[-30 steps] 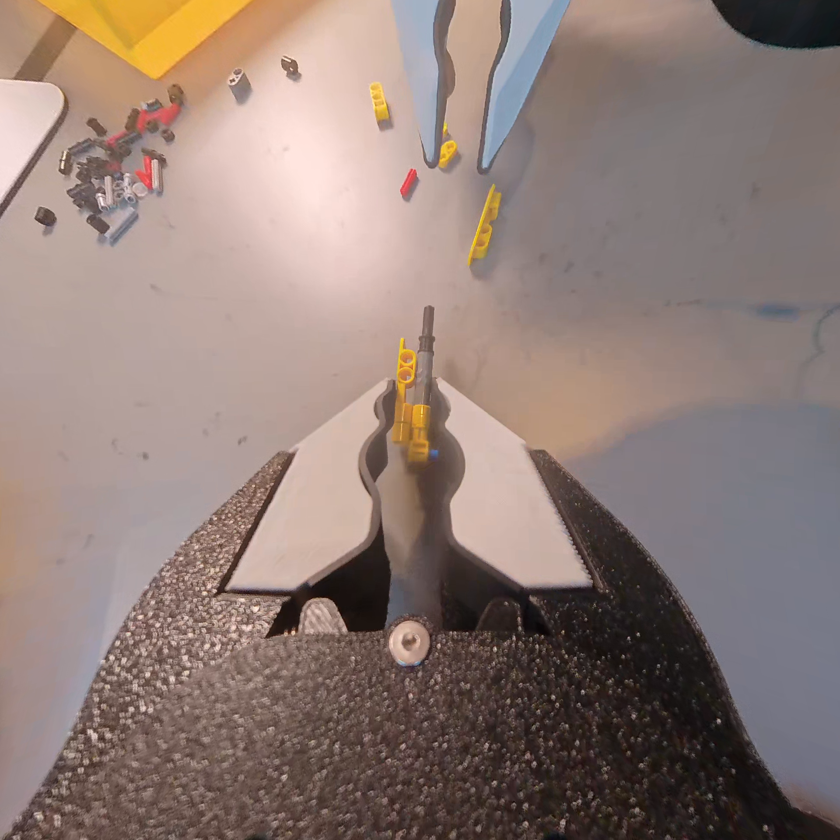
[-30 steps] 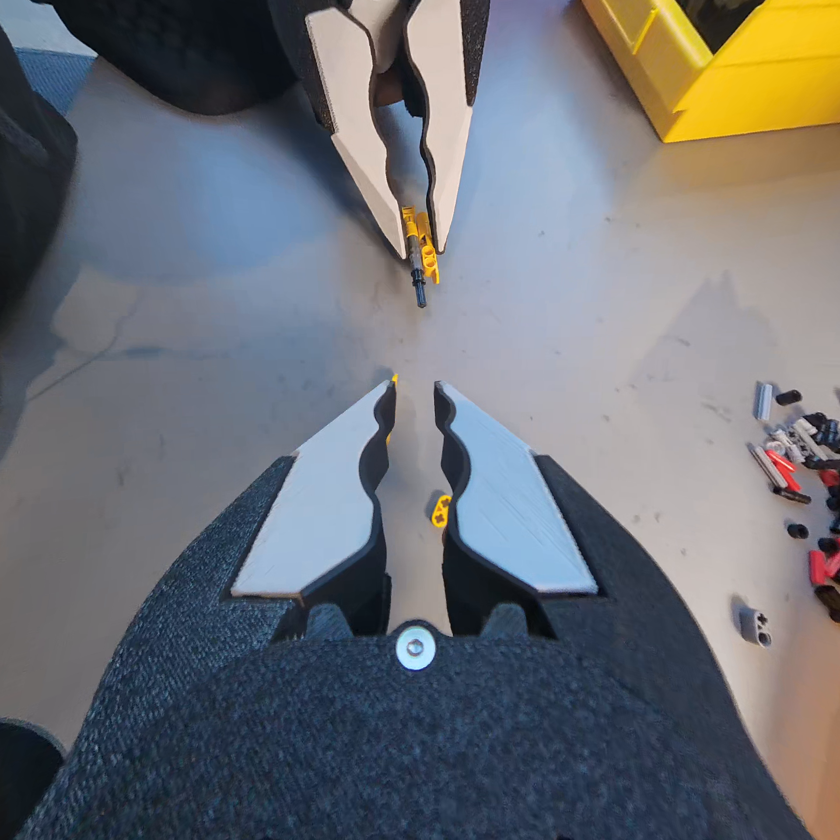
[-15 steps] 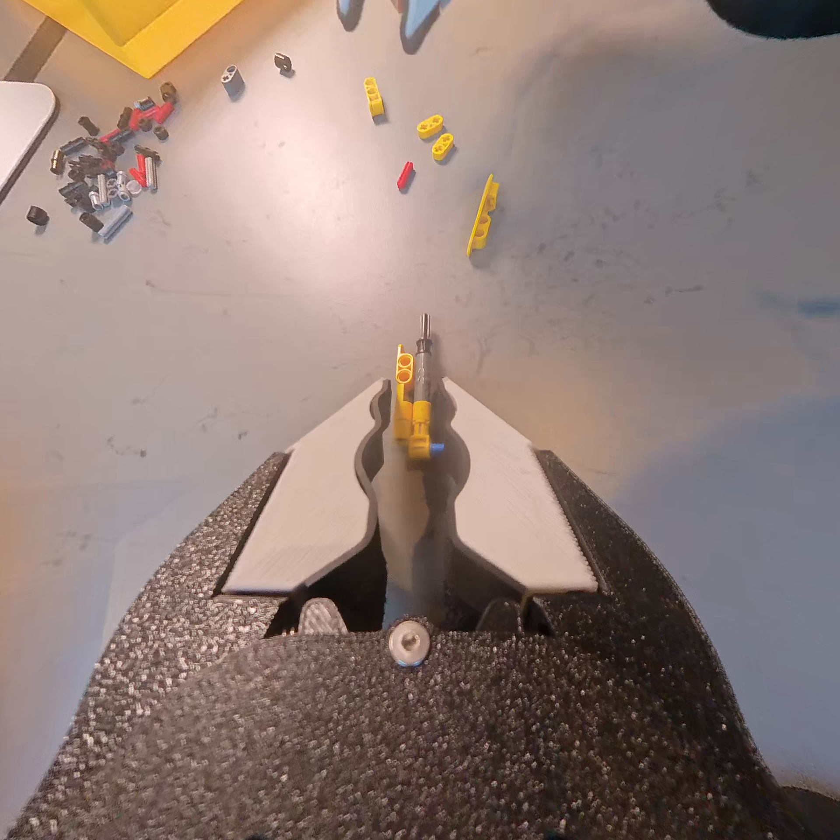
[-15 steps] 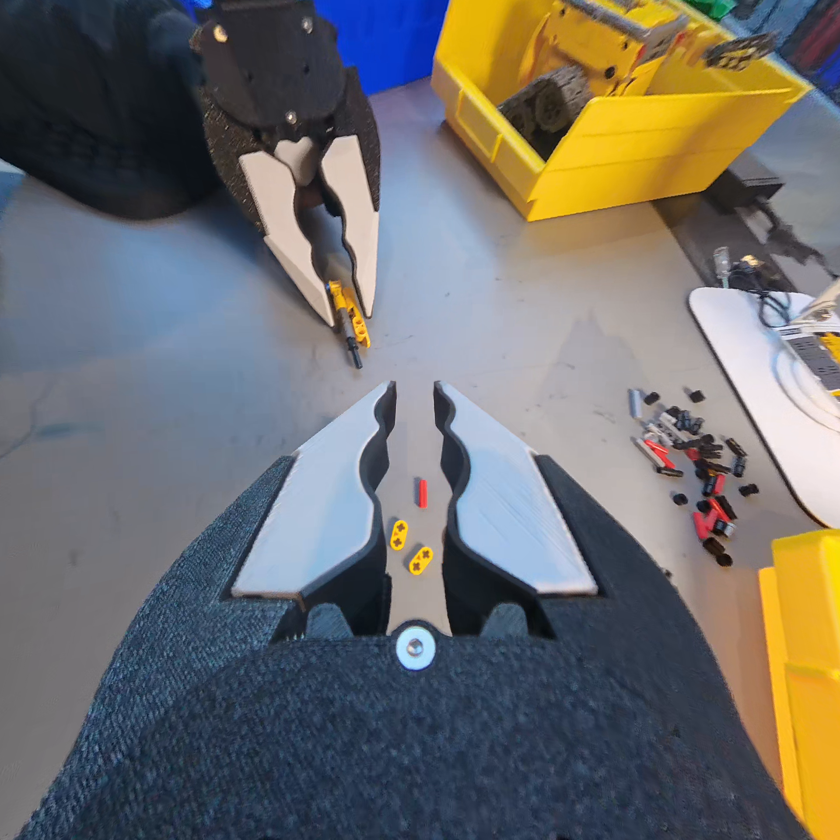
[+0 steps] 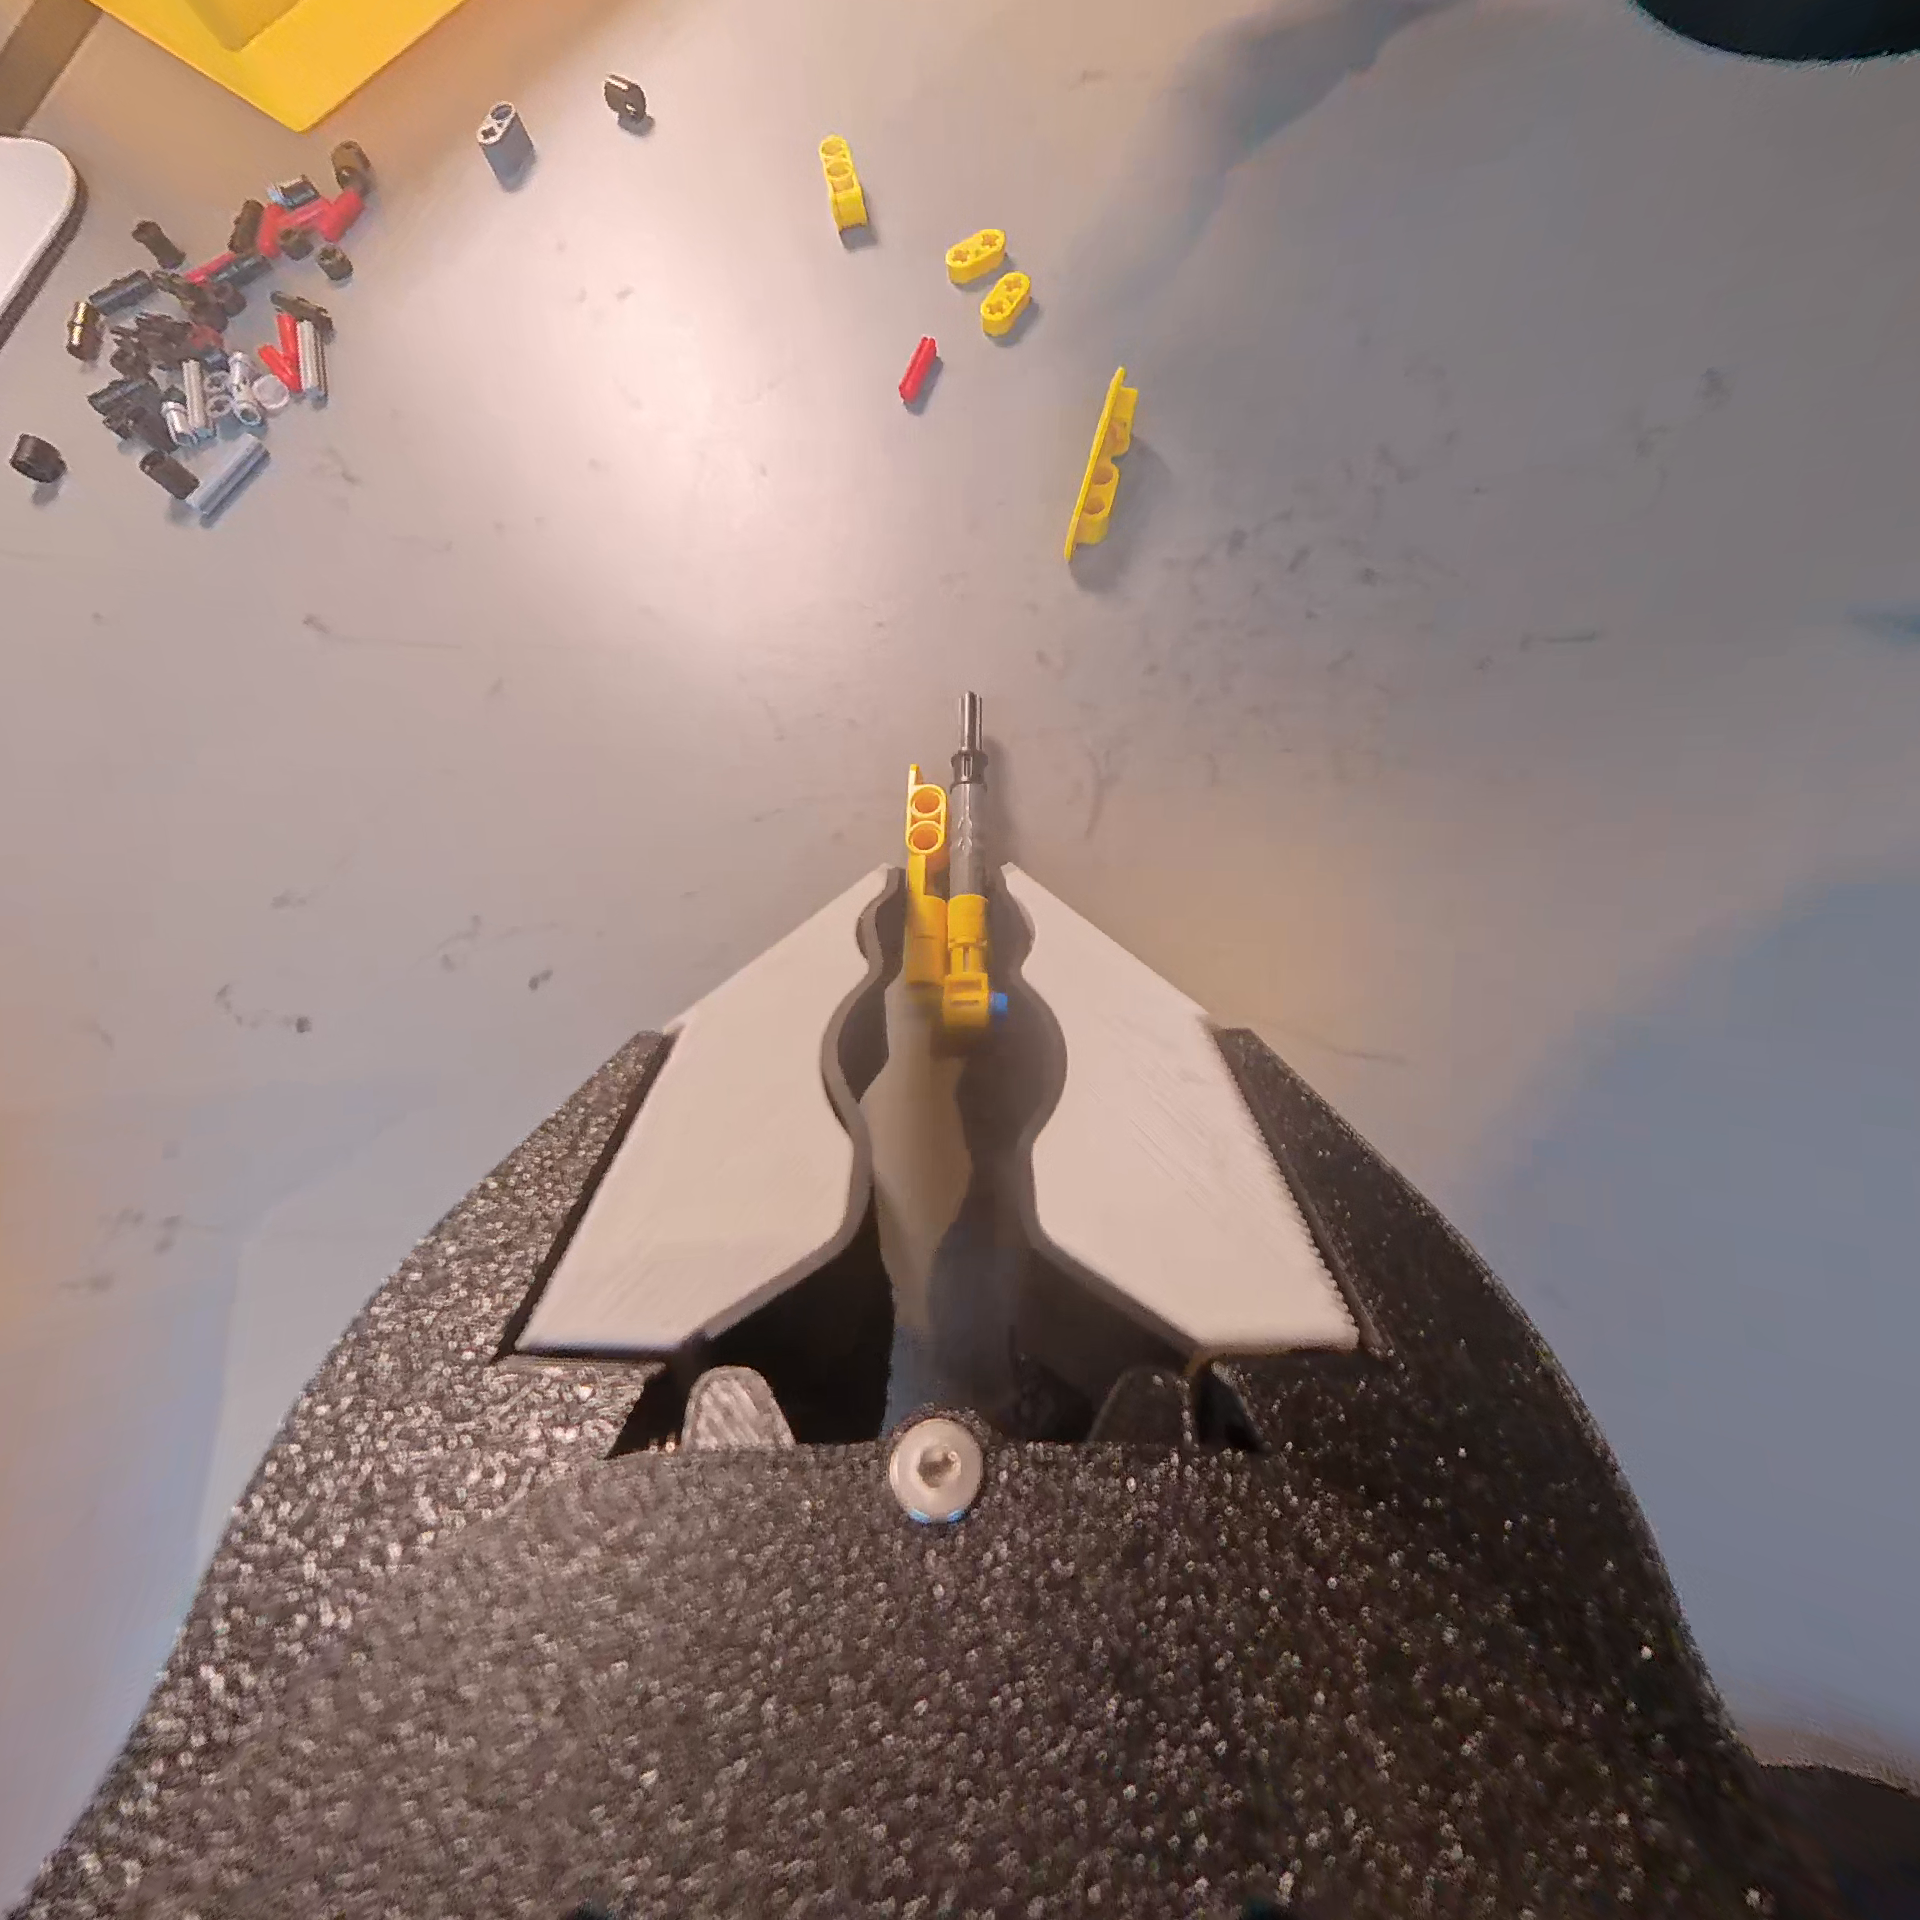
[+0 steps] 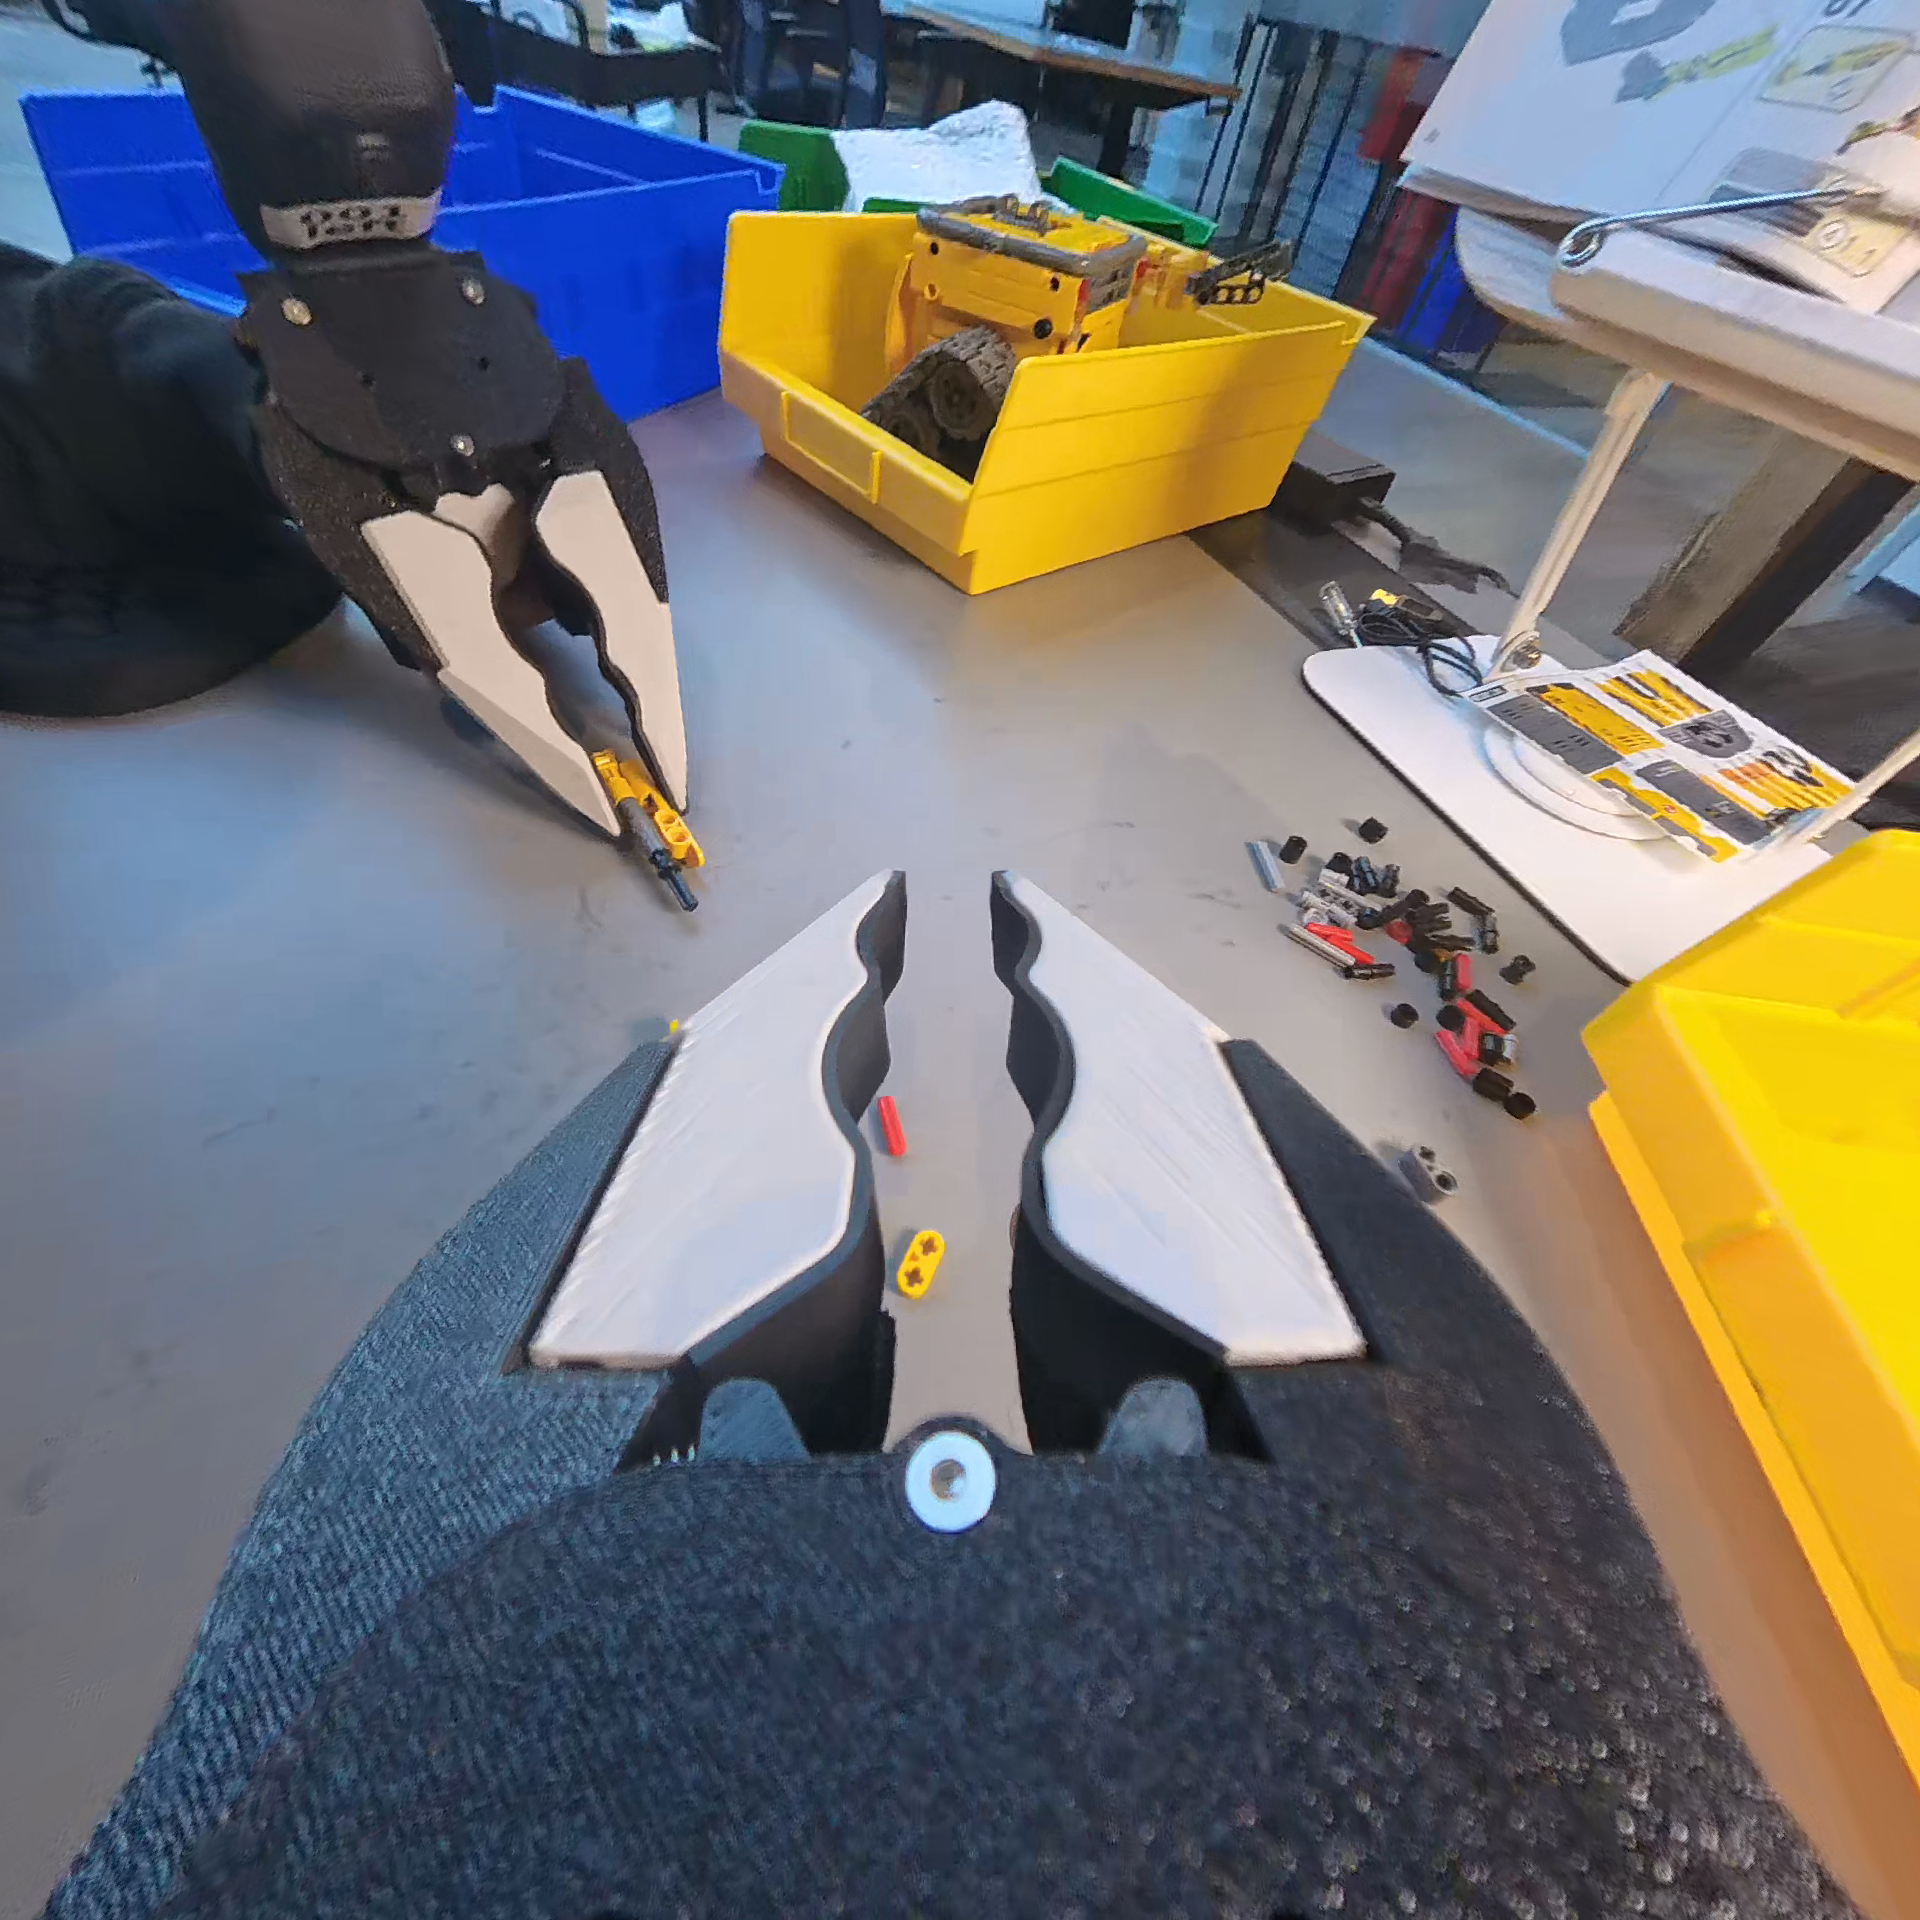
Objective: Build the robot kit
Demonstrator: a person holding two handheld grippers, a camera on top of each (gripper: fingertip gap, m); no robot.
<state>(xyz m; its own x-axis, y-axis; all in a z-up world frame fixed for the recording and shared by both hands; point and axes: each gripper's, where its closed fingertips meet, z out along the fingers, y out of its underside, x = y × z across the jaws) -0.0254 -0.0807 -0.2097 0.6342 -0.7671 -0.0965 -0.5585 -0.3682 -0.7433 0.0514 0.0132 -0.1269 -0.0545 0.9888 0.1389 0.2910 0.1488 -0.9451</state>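
Observation:
My left gripper (image 5: 945,878) is shut on a small assembly (image 5: 951,894) of yellow beams and a dark grey axle, held low over the grey table (image 5: 520,675). The assembly also shows in the right wrist view (image 6: 649,816), between the left gripper's fingers (image 6: 582,665). My right gripper (image 6: 945,883) is open and empty, raised above the table. Below its gap lie a small red pin (image 6: 890,1125) and a small yellow link (image 6: 918,1263). In the left wrist view two yellow links (image 5: 992,281), the red pin (image 5: 917,366) and a long yellow beam (image 5: 1103,468) lie ahead.
A pile of small black, red and grey parts (image 6: 1403,956) lies at the right. A yellow bin (image 6: 1039,468) holding a tracked yellow model stands behind, a blue bin (image 6: 582,208) beyond it. Another yellow bin (image 6: 1766,1143) is at the right edge, beside a white stand (image 6: 1507,790) carrying printed sheets. One gripper's finger ends stand about 15 cm off the other's. The red pin (image 5: 917,366) lies around 8 cm away from my right fingertips.
My right gripper has drawn back and up, out of the left wrist view, and tilted toward the room. The left gripper keeps its hold on the assembly, nearly still.

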